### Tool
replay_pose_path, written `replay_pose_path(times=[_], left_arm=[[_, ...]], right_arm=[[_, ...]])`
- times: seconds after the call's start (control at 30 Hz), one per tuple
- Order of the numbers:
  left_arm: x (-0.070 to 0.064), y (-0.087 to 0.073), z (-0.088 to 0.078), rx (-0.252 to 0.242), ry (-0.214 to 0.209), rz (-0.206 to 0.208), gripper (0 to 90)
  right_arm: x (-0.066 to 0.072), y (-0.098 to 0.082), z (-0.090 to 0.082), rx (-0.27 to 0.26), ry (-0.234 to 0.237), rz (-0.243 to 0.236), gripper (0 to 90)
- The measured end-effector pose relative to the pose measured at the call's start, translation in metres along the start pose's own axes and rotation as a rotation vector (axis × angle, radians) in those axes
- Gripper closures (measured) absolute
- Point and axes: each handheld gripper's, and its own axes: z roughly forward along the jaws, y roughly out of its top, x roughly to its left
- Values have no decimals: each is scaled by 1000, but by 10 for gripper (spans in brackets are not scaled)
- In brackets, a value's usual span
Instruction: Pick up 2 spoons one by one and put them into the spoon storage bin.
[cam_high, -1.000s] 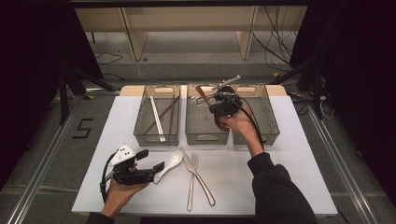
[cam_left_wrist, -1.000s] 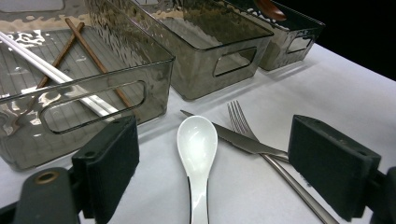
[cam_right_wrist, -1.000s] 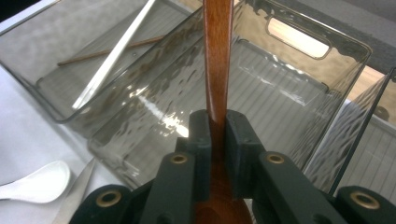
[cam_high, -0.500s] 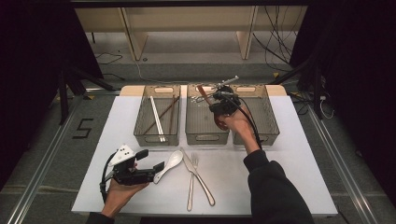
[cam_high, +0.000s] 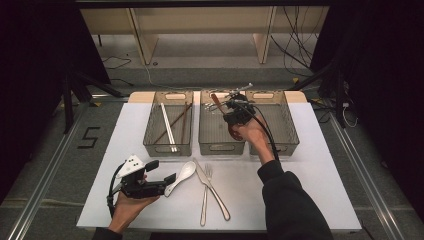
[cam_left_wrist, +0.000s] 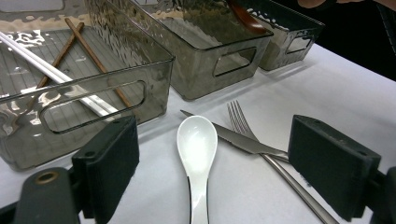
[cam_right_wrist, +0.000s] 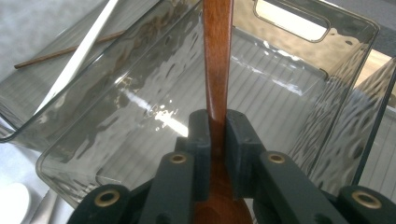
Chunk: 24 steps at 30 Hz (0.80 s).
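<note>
Barely anything shifts since the earlier shot: our right gripper (cam_high: 231, 106) hangs over the middle bin (cam_high: 221, 145) in the upper centre of the high view, maybe nudged a hair, and our left gripper (cam_high: 159, 176) sits parked at lower left just like before.

Right jaws are clenched on the handle of the wooden spoon (cam_right_wrist: 217, 70); in the right gripper view the brown handle runs straight up the frame from between the pads, with the bin's ribbed floor behind it. Left jaws are spread wide with nothing gripped, and the white spoon (cam_left_wrist: 196, 154) lies on the table between them, bowl pointing toward the bins. A knife (cam_left_wrist: 238, 140) and fork (cam_left_wrist: 261, 149) cross just right of it.

For doing this bit well, we reckon: get the wooden spoon low and roughly lengthwise to the bin before letting go, so the handle doesn't catch the rim or tip out. The chopsticks (cam_high: 170, 125) already sit in the left bin (cam_high: 167, 148), so spoons look like they belong in the middle.
</note>
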Motion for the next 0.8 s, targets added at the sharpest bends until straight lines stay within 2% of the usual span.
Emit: replay_pose_path(times=[0.17,0.27,0.4,0.5,0.6,0.8], left_arm=[[0,0,0,-1,-2,-2,162],[0,0,0,1,-2,-1,162],[0,0,0,-1,-1,1,162],[0,0,0,1,-1,-1,162],[0,0,0,0,-1,-1,162],[0,0,0,1,0,0,162]], right_arm=[[-1,-1,3,16,2,5,804],[0,-2,5,22,12,15,719],[1,-1,4,18,21,8,680],[1,-1,0,11,29,5,649],[1,-2,-5,4,36,5,570],[5,-6,-20,-20,43,-18,477]])
